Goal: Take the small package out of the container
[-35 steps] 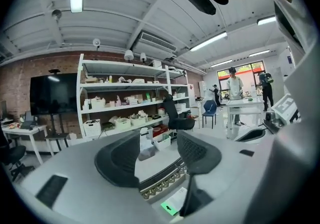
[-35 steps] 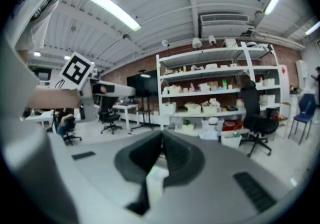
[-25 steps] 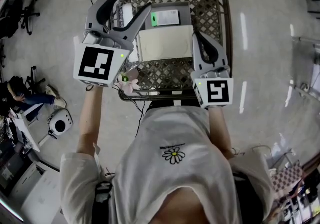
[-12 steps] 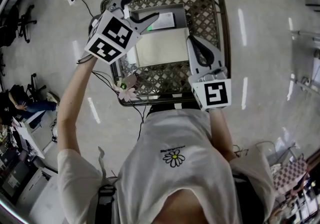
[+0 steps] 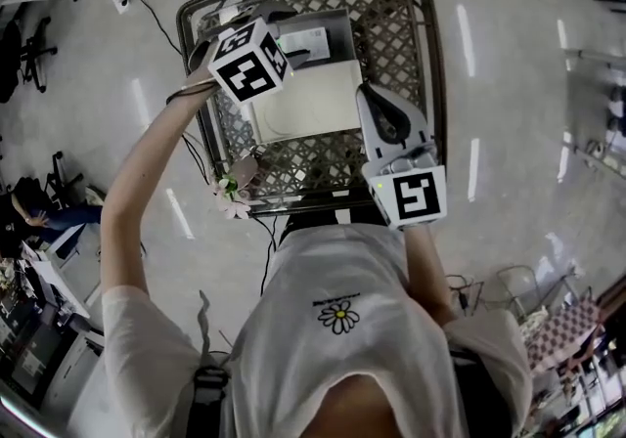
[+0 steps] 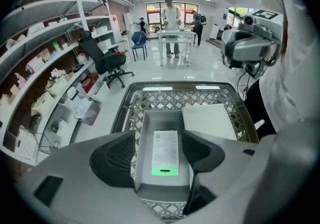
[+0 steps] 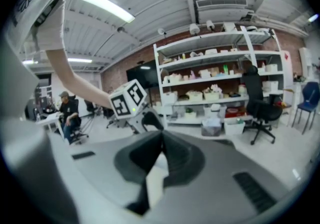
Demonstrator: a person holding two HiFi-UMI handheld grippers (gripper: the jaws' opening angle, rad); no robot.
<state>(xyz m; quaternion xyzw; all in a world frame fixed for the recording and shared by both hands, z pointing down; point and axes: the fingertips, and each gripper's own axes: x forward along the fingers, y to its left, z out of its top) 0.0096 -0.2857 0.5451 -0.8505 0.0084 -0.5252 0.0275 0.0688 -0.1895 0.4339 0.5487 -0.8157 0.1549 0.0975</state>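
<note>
Both jaws of the left gripper [image 6: 159,155] gape over the small grey package with a white label [image 6: 165,138], the right gripper [image 7: 162,135] is squeezed together, and a crooked pinch could drop the package.

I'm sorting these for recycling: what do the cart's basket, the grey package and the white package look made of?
Basket: thin crossed strands with a slight sheen, likely coated metal wire.
Grey package: smooth, matte, plastic or card, unclear which; its label looks like printed paper.
White package: flat, matte, probably paper or card.
</note>
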